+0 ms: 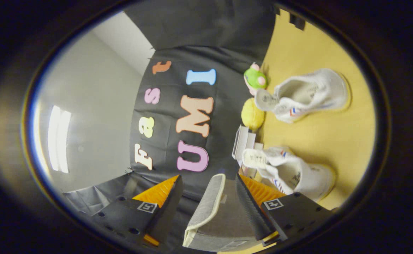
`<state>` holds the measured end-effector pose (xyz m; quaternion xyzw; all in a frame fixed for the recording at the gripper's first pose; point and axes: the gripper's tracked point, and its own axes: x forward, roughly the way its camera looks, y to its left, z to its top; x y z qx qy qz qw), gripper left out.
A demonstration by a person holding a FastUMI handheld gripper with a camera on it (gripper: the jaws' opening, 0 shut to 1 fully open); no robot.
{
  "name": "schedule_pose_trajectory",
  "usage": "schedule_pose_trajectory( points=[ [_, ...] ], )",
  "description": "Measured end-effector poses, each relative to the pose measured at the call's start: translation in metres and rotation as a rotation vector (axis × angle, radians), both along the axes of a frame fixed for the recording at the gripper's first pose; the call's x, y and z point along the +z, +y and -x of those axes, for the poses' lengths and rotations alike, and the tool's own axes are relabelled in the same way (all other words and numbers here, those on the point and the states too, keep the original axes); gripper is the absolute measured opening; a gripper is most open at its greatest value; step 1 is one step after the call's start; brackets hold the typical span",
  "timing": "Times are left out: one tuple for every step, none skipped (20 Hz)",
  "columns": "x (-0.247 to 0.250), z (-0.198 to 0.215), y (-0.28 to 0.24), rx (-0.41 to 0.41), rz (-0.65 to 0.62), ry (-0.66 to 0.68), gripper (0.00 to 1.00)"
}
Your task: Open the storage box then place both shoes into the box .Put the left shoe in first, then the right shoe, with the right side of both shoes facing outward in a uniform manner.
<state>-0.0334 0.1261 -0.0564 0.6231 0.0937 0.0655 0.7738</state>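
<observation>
Fingers of the gripper [208,208] are seen at the bottom of the frame, spread wide with nothing pressed between them. A grey storage box [206,211] with a pale rim is seen in the gap between them, its lid edge lifted. On the yellow table [333,130], at the right of the frame, two white shoes are laid: one shoe [291,173] just beyond the right finger, the other shoe [307,95] above it. A yellow ball [252,114] and a green toy [255,78] are placed beside the upper shoe.
</observation>
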Motion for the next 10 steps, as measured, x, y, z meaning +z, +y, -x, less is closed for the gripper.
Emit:
schedule_pose_trajectory(
  points=[
    [-0.006,0.001,0.011,0.014,-0.042,0.024,0.87],
    [-0.01,0.002,0.024,0.03,-0.08,0.043,0.8],
    [-0.013,0.001,0.034,0.044,-0.109,0.054,0.74],
    [-0.014,0.001,0.046,0.067,-0.127,0.064,0.68],
    [-0.015,0.0,0.054,0.082,-0.132,0.067,0.61],
    [-0.013,-0.002,0.057,0.088,-0.131,0.062,0.55],
    [-0.01,-0.004,0.058,0.086,-0.134,0.048,0.49],
    [-0.006,-0.006,0.059,0.093,-0.138,0.044,0.43],
    [-0.008,-0.009,0.061,0.096,-0.148,0.049,0.36],
    [0.002,-0.011,0.06,0.087,-0.163,0.029,0.3]
  ],
)
